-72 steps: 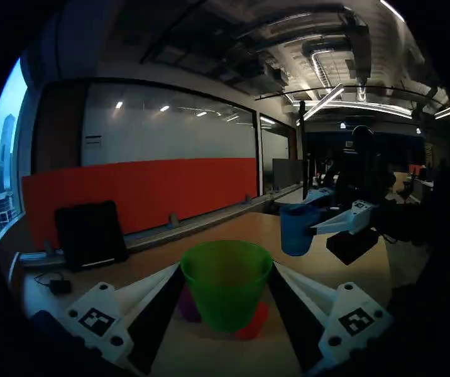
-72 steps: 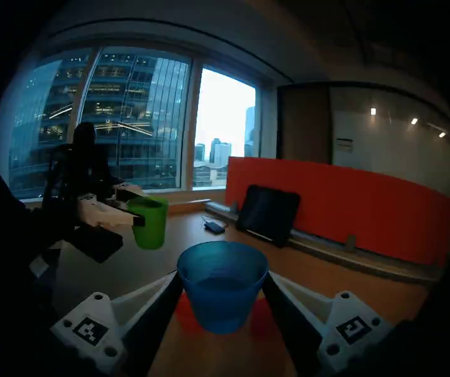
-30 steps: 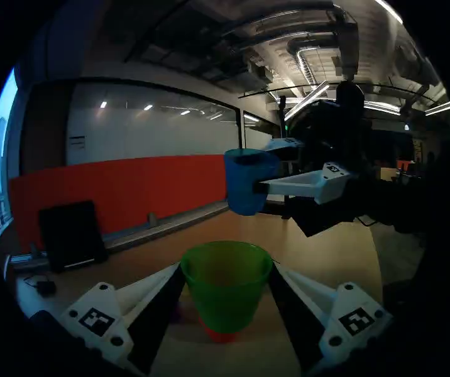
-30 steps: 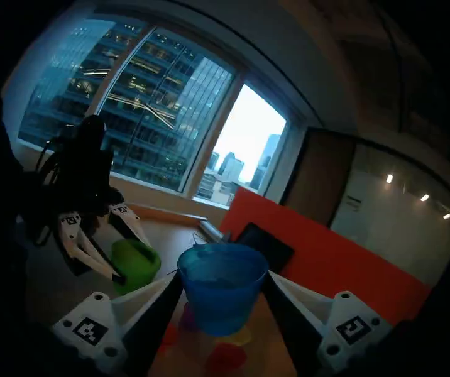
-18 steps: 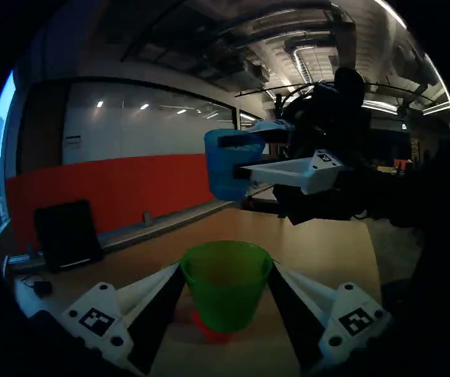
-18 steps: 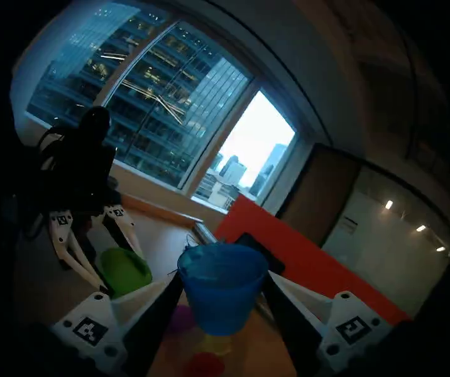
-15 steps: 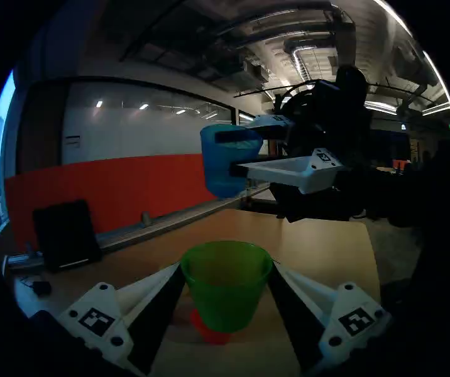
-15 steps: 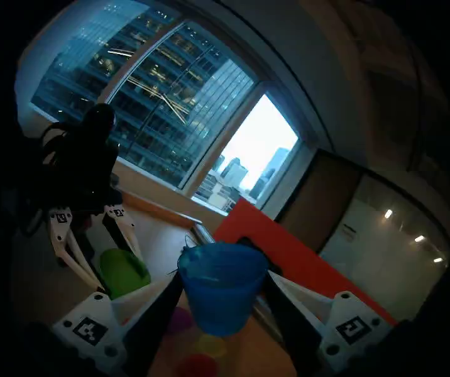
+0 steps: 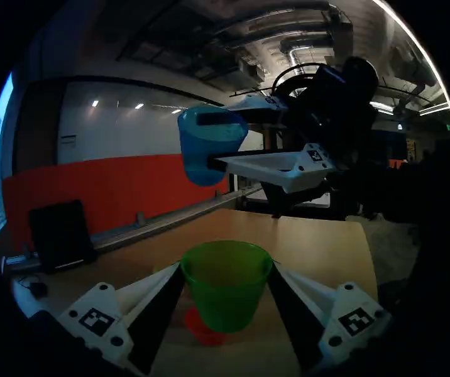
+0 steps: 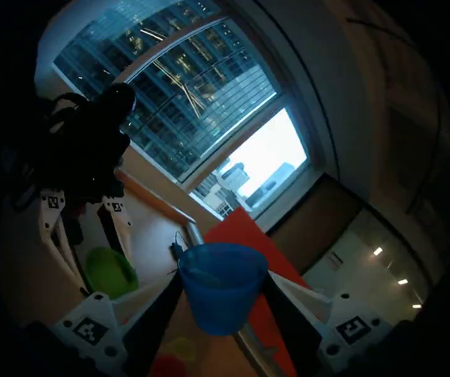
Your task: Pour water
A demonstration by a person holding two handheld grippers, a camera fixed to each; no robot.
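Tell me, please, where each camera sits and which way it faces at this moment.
Left gripper view: rides on the left gripper, looks across the table to an orange panel; its own jaws hold the green cup; the right gripper holds the blue cup higher up.
Right gripper view: rides on the right gripper, strongly tilted, faces the window; its own jaws hold the blue cup; the left gripper with the green cup is at lower left.
Shared: both cups, both grippers, the orange panel.

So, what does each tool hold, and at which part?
The left tool holds the green cup by its two sides; the right tool holds the blue cup the same way.
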